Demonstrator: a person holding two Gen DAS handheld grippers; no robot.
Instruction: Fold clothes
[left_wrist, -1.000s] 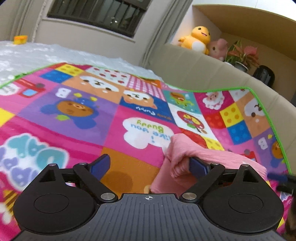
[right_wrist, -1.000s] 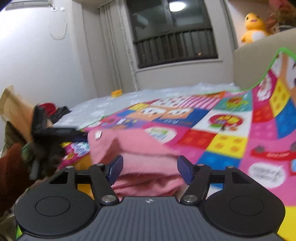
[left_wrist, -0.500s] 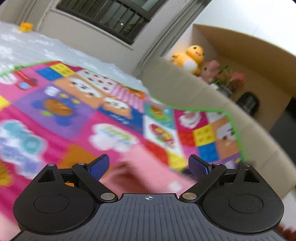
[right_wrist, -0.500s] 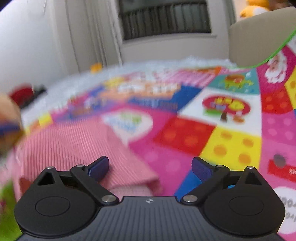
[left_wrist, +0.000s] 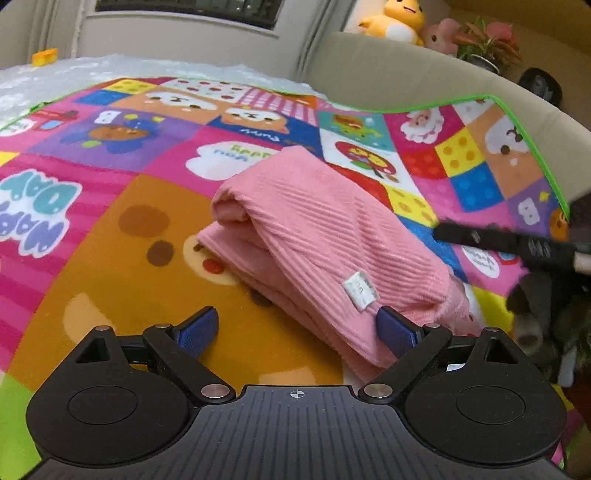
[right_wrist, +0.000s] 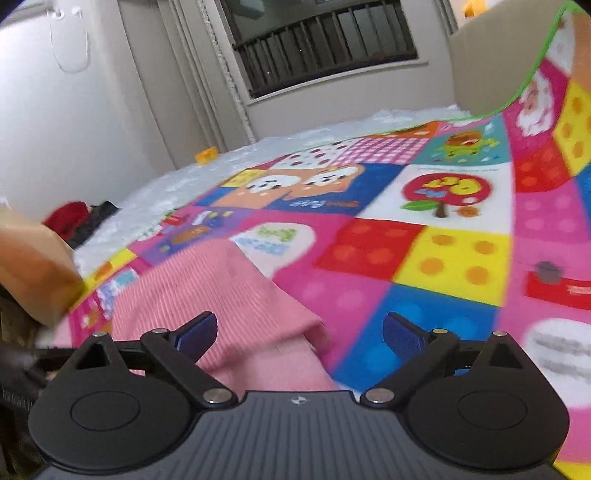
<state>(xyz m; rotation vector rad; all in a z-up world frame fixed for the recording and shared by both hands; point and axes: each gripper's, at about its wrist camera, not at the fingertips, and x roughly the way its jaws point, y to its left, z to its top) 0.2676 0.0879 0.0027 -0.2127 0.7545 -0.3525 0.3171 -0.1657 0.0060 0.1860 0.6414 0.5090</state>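
A pink ribbed garment (left_wrist: 332, 236) lies folded into a thick bundle on the colourful play mat (left_wrist: 110, 229), a white label showing on its near corner. My left gripper (left_wrist: 295, 332) hovers open just in front of it; the right blue pad touches the bundle's near edge, and nothing is between the fingers. In the right wrist view the same pink garment (right_wrist: 207, 302) lies at lower left. My right gripper (right_wrist: 299, 336) is open above its edge, holding nothing. The other gripper's black body (left_wrist: 517, 240) shows blurred at the right of the left wrist view.
The mat runs up a beige sofa back (left_wrist: 388, 66) with plush toys (left_wrist: 399, 18) and a plant on top. A white fluffy rug (right_wrist: 155, 199) lies beyond the mat. A cardboard box (right_wrist: 33, 269) and dark and red clothes (right_wrist: 81, 218) sit at the left.
Both grippers have let go of the pink garment and pulled back. The bundle now lies folded on the mat, and the left wrist view looks down on it from higher up.
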